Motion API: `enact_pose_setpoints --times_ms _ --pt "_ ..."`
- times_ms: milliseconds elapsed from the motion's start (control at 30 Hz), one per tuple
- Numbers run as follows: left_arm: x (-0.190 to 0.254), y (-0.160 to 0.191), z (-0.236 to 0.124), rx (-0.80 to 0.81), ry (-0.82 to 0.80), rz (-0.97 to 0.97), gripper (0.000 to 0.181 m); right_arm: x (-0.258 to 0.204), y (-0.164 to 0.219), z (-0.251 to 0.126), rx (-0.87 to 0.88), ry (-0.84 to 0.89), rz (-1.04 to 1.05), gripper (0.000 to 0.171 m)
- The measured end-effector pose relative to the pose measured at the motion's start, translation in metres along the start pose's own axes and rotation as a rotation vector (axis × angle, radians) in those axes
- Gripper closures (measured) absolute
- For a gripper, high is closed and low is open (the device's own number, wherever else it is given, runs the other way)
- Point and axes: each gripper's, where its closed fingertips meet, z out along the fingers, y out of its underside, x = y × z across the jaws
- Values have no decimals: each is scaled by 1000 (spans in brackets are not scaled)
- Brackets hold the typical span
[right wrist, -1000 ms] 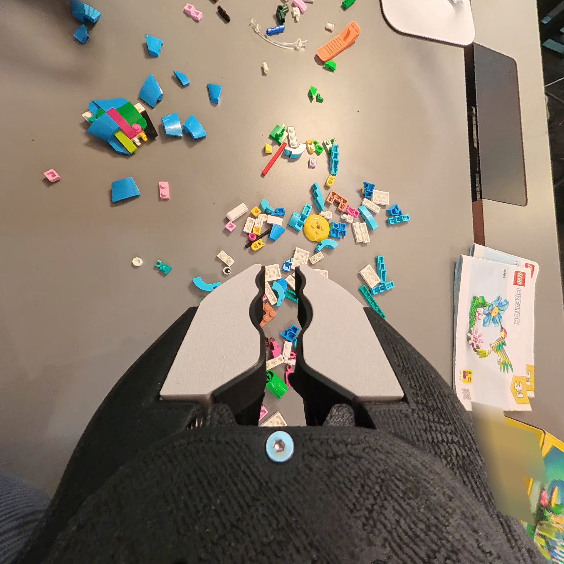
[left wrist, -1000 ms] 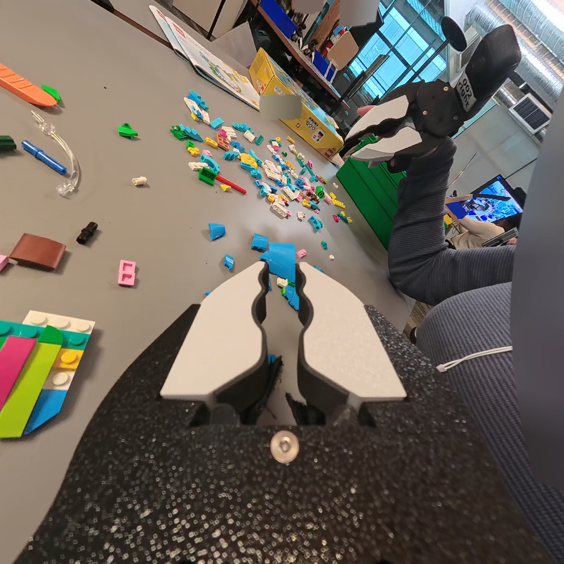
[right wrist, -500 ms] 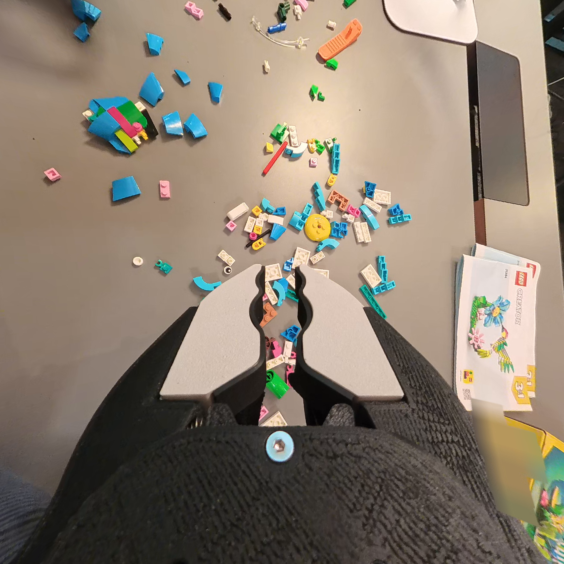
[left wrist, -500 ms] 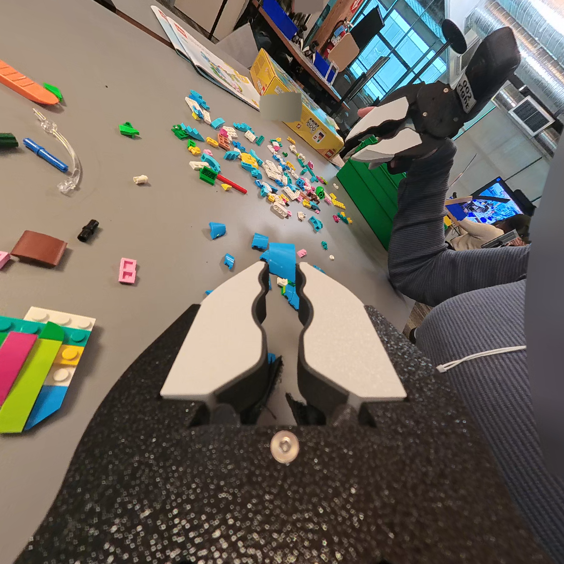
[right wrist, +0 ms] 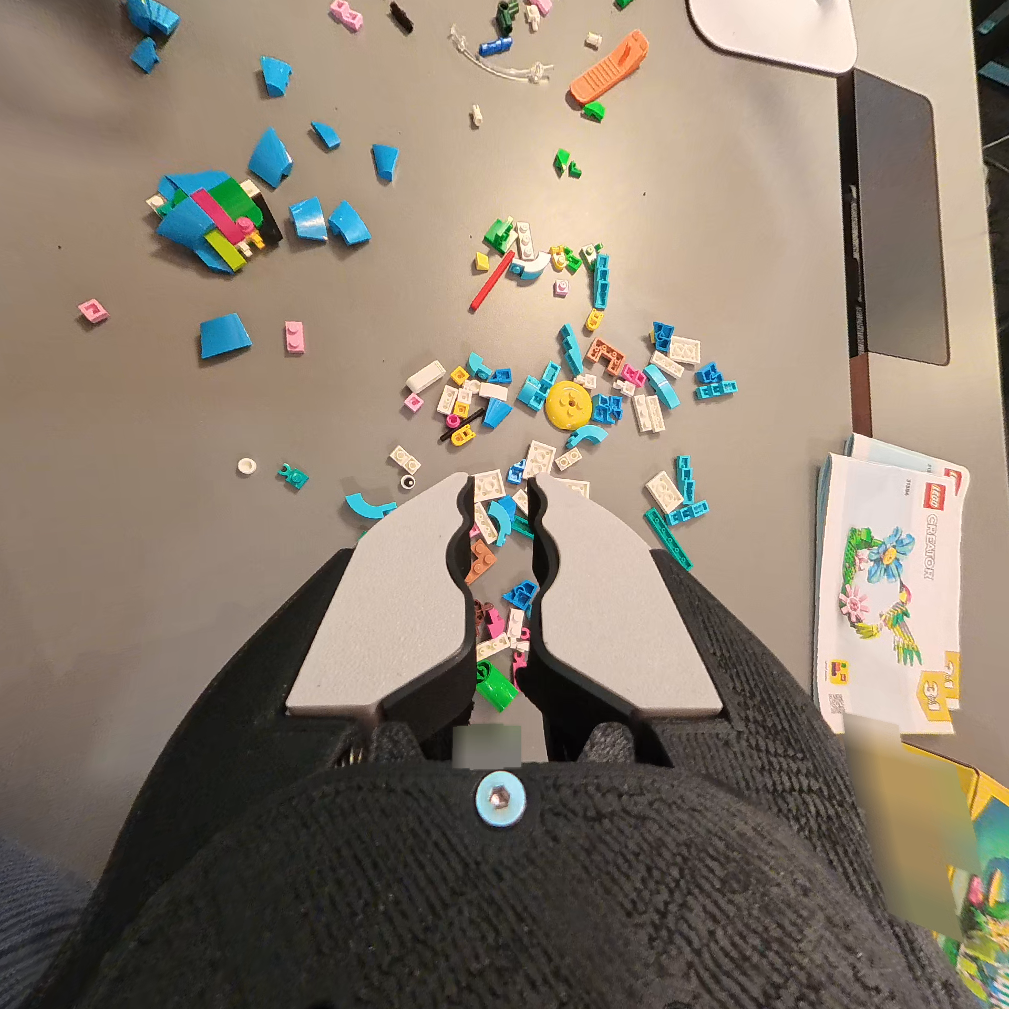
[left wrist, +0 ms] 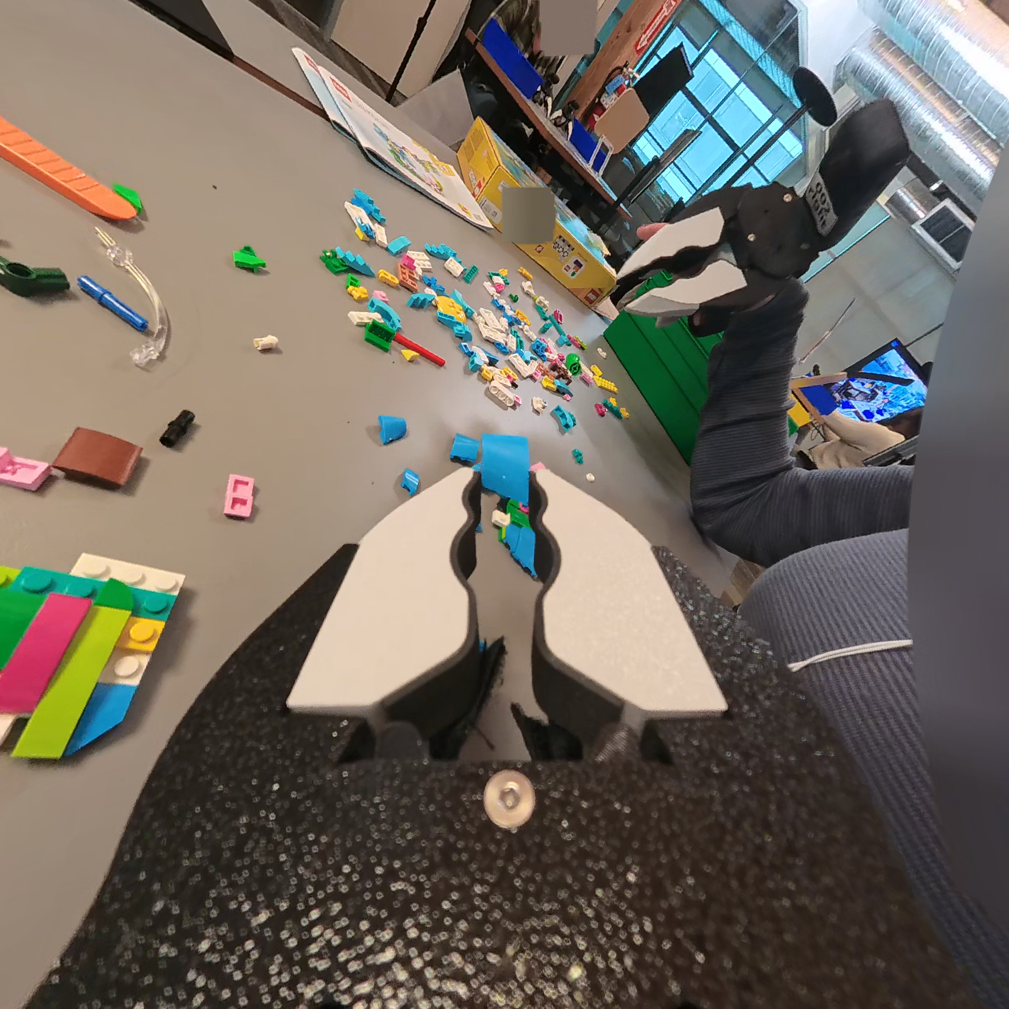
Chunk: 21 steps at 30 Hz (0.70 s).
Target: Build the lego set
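A half-built Lego model (right wrist: pixel 210 221), blue with green, pink and lime pieces, lies on a grey table (right wrist: pixel 136 491), at the far left in the right wrist view. Loose curved blue pieces (right wrist: pixel 308 218) lie just beside it. A dense scatter of small bricks, with a yellow round piece (right wrist: pixel 569 404) in its middle, spreads across the centre of the table. The right gripper (right wrist: pixel 499 483) hangs high above the near edge of this scatter, its grey fingers a narrow gap apart with nothing between them. The left gripper (left wrist: pixel 503 478) sits low near the table; its jaws are also narrowly parted, and a large blue curved piece (left wrist: pixel 505 461) shows just past the tips, though whether they touch it cannot be told. In the left wrist view, a flat plate assembly (left wrist: pixel 76 639) in white, teal, pink and lime lies at the near left, with a brown tile (left wrist: pixel 98 456) and a pink plate (left wrist: pixel 239 495) beyond it. An orange brick separator (right wrist: pixel 609 68) lies at the far side. An instruction booklet (right wrist: pixel 890 589) rests at the right, with a yellow box (left wrist: pixel 538 218) near it.
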Motion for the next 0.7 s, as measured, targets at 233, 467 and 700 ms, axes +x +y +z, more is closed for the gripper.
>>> enact_pose_setpoints --times_ms 233,467,700 --pt "6 -5 -2 25 67 -133 166 0 -1 -1 4 2 -3 154" --pt "6 -8 -3 51 149 -248 166 0 -1 -3 11 5 -2 155" --pt "1 -7 -6 70 197 -338 166 0 -2 -4 15 6 -3 154"
